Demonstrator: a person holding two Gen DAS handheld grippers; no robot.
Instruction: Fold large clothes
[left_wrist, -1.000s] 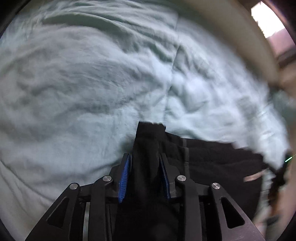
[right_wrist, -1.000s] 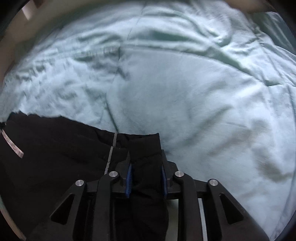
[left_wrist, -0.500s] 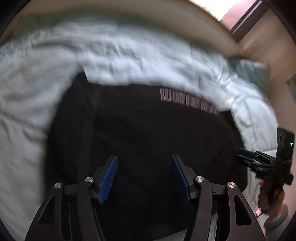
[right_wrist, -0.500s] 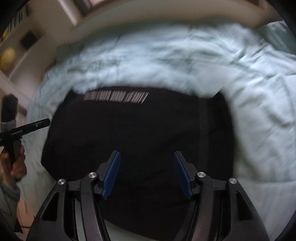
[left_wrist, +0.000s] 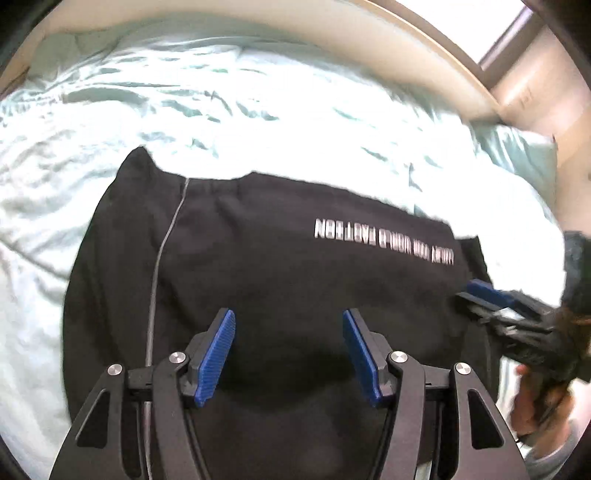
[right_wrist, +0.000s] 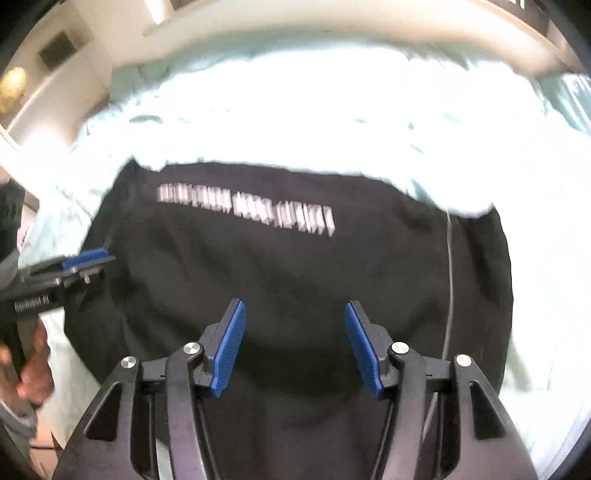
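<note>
Pale green bedspread (left_wrist: 258, 110) under a black garment (left_wrist: 295, 266) with white lettering (left_wrist: 384, 242), left gripper (left_wrist: 288, 354) spread wide, holding nothing, right gripper (right_wrist: 293, 345) likewise released above the fabric

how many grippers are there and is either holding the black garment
2: left gripper and right gripper, both open above the black garment, which lies on the bed. Neither holds it.

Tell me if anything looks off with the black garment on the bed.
Mostly tidy. The black garment lies folded on the pale green bedding, but its far left corner pokes up beyond the far edge, so that edge is uneven.
</note>
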